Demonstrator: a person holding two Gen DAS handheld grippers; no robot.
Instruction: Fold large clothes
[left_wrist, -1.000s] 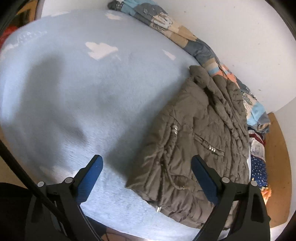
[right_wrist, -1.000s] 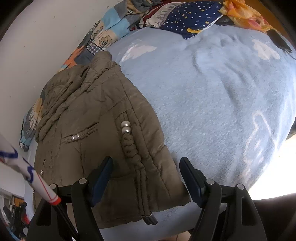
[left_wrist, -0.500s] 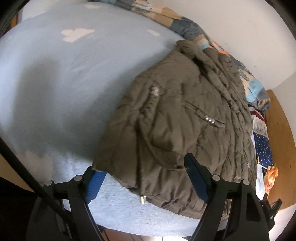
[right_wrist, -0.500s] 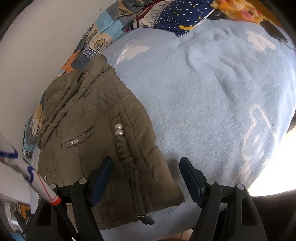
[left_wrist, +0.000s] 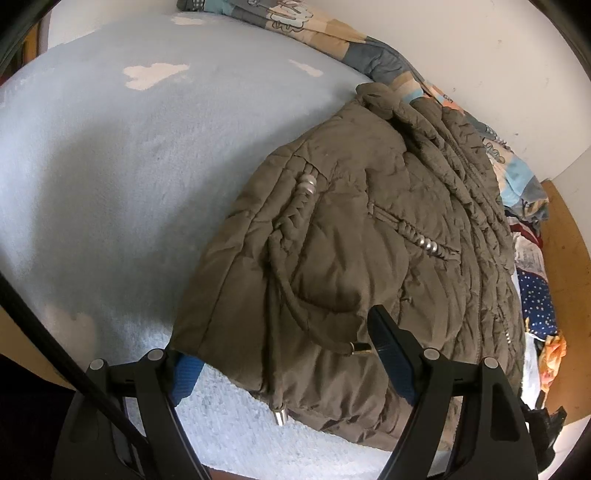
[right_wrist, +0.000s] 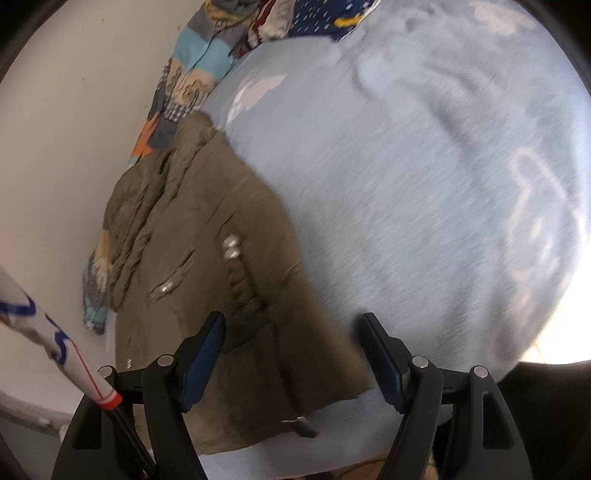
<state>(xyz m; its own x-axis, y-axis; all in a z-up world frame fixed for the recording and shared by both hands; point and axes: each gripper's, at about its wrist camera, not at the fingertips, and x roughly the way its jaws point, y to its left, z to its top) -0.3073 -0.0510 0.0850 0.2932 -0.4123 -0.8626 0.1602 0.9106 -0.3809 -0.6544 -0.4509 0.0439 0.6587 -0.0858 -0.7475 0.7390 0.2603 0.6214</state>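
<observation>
An olive-brown quilted jacket (left_wrist: 351, 240) lies folded on a light blue blanket (left_wrist: 110, 166) over a bed. It has braided cords with silver beads. My left gripper (left_wrist: 291, 363) is open, its jaws straddling the jacket's near hem corner; the left pad sits partly under the fabric edge. In the right wrist view the same jacket (right_wrist: 221, 277) lies left of centre. My right gripper (right_wrist: 295, 354) is open above the jacket's other near corner, with nothing between the pads.
A patchwork quilt (left_wrist: 332, 29) runs along the white wall behind the jacket. A heap of coloured clothes (left_wrist: 535, 295) lies at the bed's end by a wooden board. The blue blanket (right_wrist: 424, 166) spreads wide to the right.
My left gripper has moved toward the jacket and now straddles its near hem corner. My right gripper has shifted closer over the jacket's other corner; that view is motion-blurred.
</observation>
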